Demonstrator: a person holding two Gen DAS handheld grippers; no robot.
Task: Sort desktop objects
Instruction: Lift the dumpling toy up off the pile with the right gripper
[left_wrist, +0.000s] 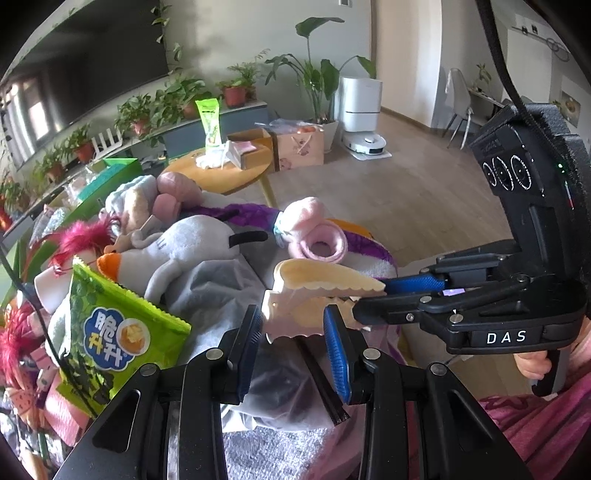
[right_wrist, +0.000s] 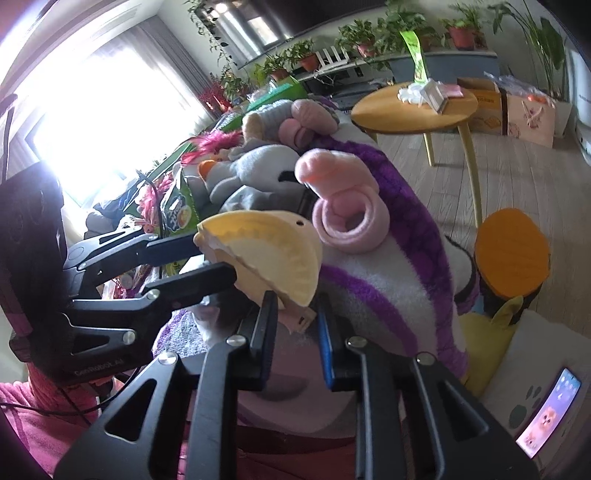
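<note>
— Whereabouts of the dumpling press (left_wrist: 325, 277)?

— Up in the air over the heap of plush toys (left_wrist: 192, 251), resting on nothing, caught between both tools. Half folded, scalloped edges gaping slightly.

— Left hand-held gripper (left_wrist: 291, 317)?

— Narrow, pads pressed on either side of the lower, paler shell at the near end. Holding it, by the look of the left wrist view.

— And the right hand-held gripper (left_wrist: 373, 295)?

— Coming in from the right, also narrow, set about the far right tip. From its own camera, a small tab (right_wrist: 299, 319) sits between its fingers; cannot tell whether the pads really bite.

— Long axis?

— Running left to right, crossways to the left tool, roughly in line with the right one.

— Nearer hand?

— Neither; both at the press, on opposite ends. Probably a handover or a prising open, so best to keep one grip firm before loosening the other. Risk otherwise: a drop into the toys beside the green snack bag (left_wrist: 118, 332).
</note>
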